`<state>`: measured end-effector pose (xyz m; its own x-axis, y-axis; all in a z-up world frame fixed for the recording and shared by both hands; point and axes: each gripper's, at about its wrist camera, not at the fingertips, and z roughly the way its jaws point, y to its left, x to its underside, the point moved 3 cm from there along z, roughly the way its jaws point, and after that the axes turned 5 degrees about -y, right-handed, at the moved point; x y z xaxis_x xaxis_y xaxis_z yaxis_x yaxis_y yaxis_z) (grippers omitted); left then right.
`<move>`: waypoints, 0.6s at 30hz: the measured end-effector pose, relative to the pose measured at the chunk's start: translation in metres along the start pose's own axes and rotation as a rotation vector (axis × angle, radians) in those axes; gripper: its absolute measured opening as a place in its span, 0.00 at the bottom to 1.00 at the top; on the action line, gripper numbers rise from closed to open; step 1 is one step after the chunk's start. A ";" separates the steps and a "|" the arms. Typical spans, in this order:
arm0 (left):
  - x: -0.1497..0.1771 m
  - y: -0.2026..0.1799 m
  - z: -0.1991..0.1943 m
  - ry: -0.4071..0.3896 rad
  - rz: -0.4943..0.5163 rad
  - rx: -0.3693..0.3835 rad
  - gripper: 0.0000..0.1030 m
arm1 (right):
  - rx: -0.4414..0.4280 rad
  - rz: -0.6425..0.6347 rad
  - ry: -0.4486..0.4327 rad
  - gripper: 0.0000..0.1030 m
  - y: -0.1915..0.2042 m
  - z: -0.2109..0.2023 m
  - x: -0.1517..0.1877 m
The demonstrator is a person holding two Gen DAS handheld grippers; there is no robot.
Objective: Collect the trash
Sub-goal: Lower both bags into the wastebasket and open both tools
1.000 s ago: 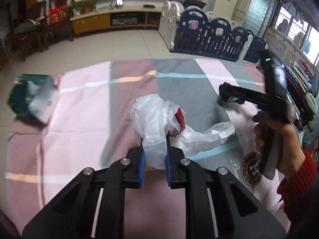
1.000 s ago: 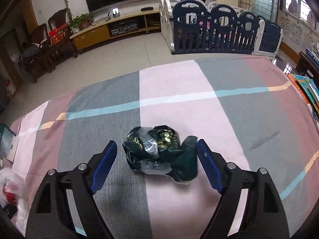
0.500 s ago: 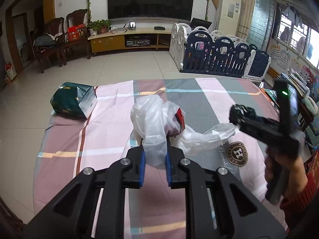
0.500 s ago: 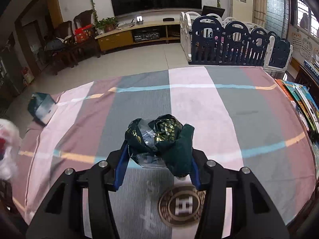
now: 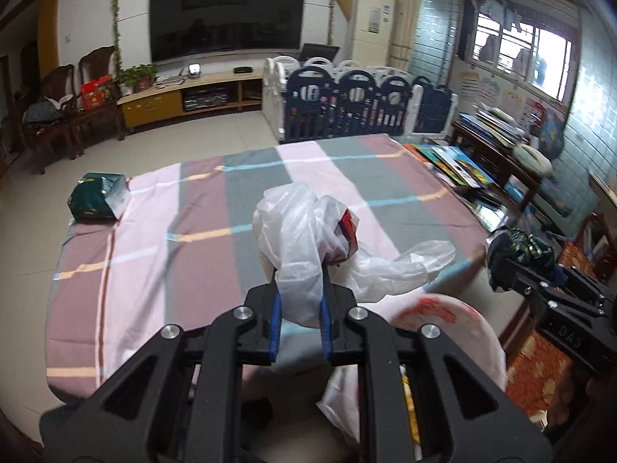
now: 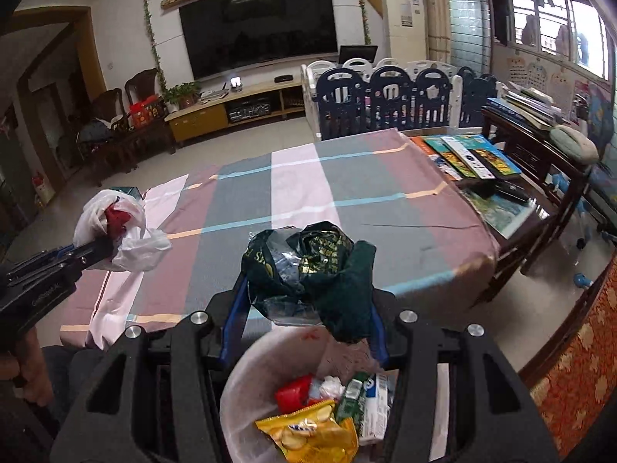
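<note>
While over the bin (image 6: 246, 382), right gripper (image 6: 304, 301) clamped on green wrapper (image 6: 308, 262), left gripper (image 5: 299, 297) pinching white bag (image 5: 293, 231); bin's contents plain only from right wrist.

thin translucent plastic bag (image 5: 297, 231), glossy crinkled green wrapper (image 6: 312, 266).

striped tablecloth (image 6: 308, 193) bare across frame centre, free passage. green box (image 5: 98, 196) sits at its left edge, books (image 6: 466, 158) crowd the right. trash bin (image 6: 246, 378) mouth at bottom, half full.
</note>
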<state>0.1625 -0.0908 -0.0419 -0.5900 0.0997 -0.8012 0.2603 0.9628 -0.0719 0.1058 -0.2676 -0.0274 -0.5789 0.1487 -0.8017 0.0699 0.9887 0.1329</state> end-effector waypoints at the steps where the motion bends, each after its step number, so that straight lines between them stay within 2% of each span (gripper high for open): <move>1: 0.005 -0.010 -0.006 0.005 0.005 0.014 0.16 | 0.010 0.015 -0.007 0.51 -0.008 -0.014 0.003; 6: 0.026 -0.052 -0.027 0.022 0.047 0.045 0.16 | 0.064 0.060 -0.004 0.51 -0.039 -0.054 0.013; 10: 0.038 -0.081 -0.036 0.029 0.081 0.053 0.16 | 0.067 0.098 -0.008 0.51 -0.057 -0.071 0.019; 18: 0.046 -0.102 -0.039 0.017 0.087 0.047 0.16 | 0.060 0.106 -0.029 0.51 -0.071 -0.089 0.034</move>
<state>0.0790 -0.1750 -0.0481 -0.5762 0.1871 -0.7956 0.3467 0.9375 -0.0306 0.0086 -0.3342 -0.0122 -0.5419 0.2524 -0.8016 0.1783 0.9666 0.1839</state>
